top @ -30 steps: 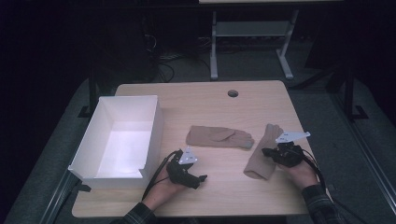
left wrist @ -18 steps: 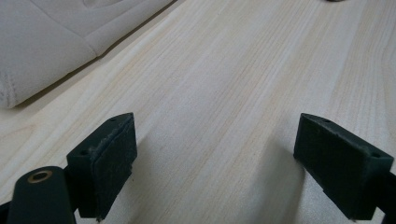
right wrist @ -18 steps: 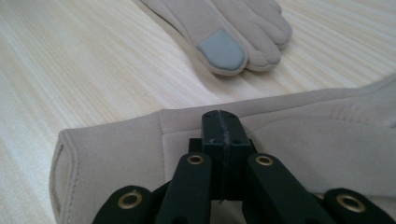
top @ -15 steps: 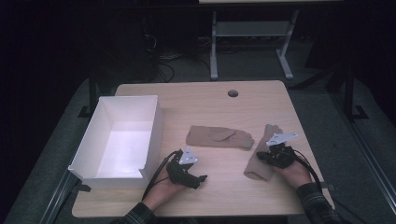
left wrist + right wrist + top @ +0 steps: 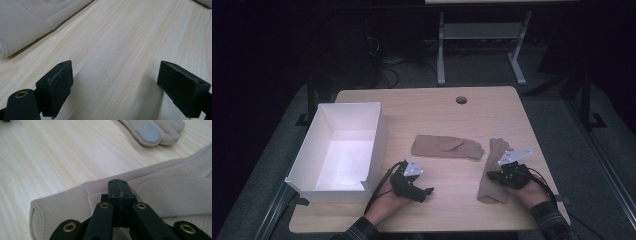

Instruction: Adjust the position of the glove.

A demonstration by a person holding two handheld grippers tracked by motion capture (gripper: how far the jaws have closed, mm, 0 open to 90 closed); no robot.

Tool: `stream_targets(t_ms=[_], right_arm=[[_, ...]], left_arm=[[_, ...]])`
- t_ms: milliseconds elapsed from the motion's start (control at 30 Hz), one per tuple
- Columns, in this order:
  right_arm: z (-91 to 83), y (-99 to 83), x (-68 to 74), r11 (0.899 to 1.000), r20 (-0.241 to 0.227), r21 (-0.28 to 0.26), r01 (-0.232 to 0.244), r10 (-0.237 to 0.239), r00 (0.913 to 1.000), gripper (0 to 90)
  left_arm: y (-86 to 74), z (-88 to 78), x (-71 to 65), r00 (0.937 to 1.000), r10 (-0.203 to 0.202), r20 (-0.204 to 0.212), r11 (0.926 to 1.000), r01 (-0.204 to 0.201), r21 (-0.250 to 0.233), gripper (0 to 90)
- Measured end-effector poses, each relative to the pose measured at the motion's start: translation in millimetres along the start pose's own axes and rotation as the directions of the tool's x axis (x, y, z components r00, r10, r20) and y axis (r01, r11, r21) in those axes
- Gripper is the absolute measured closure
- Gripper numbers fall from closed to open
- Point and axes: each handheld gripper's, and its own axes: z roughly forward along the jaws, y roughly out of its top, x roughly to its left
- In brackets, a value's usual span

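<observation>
Our right gripper (image 5: 118,185), jaws pinched together on the cuff end of the beige knit glove (image 5: 160,195) near the wooden table's (image 5: 422,107) front right corner; we should lift slowly, keeping fabric pinched, toward the white open box (image 5: 312,150) at the left edge; left gripper (image 5: 120,85) open over bare wood

— What surrounds the work area?
— A light wooden table (image 5: 422,107) with a round cable hole (image 5: 461,100) stands on grey carpet (image 5: 557,107).
— And behind it?
— A dark room, a grey metal table frame (image 5: 482,35) and loose cables (image 5: 399,57) on the floor.
</observation>
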Motion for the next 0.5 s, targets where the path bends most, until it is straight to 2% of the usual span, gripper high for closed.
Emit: stream_targets(t_ms=[200, 300, 500], right_arm=[[-7.6, -9.1, 10.1, 1.000, -0.027, 0.008, -0.002, 0.003, 0.9996, 90.0], [-9.9, -12.3, 12.8, 1.000, -0.034, 0.009, 0.006, -0.006, 0.9994, 90.0], [-15.4, -15.2, 16.8, 1.000, -0.034, 0.000, 0.010, -0.010, 0.9994, 89.9]], left_arm=[[-0.1, 0.4, -0.4, 1.0000, -0.006, 0.000, 1.0000, 0.006, -0.005, 12.5], [0.0, -0.2, 0.4, 1.0000, 0.007, -0.002, 1.0000, -0.007, 0.003, 12.5], [0.0, -0.3, 0.4, 1.0000, 0.008, -0.003, 1.0000, -0.008, 0.005, 12.5]])
